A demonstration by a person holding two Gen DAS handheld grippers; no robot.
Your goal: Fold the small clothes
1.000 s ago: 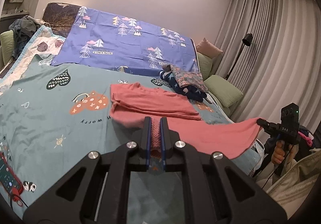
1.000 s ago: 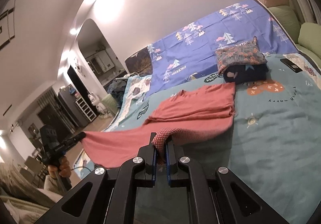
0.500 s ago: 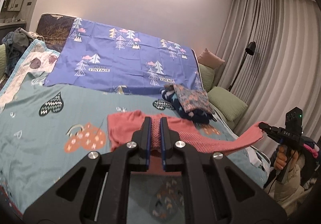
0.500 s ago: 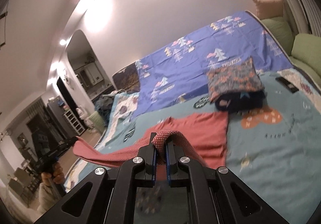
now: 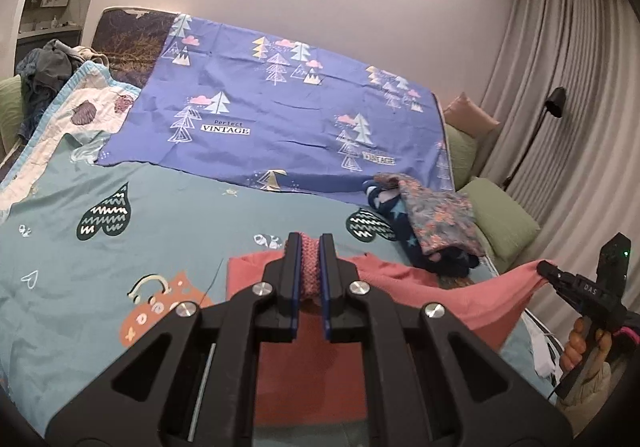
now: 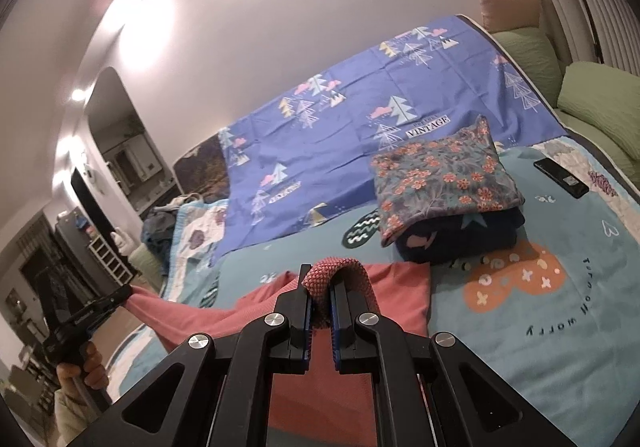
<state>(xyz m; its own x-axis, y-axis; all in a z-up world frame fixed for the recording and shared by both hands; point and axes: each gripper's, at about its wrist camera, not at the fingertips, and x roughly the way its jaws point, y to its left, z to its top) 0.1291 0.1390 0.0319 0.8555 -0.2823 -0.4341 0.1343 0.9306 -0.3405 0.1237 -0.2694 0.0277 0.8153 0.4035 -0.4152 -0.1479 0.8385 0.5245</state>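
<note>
I am holding the coral shirt (image 5: 400,279) stretched above the teal bedspread (image 5: 120,255).
My left gripper (image 5: 310,247) and right gripper (image 6: 320,283) are each pinching its knit hem.

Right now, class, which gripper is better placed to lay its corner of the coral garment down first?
Neither clearly: the left gripper and right gripper each clamp the coral garment, stretched between them above the bed.

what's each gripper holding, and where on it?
Both hold the pink garment by its hem: left hand-held gripper and right hand-held gripper each pinch a bunched edge fold.
</note>
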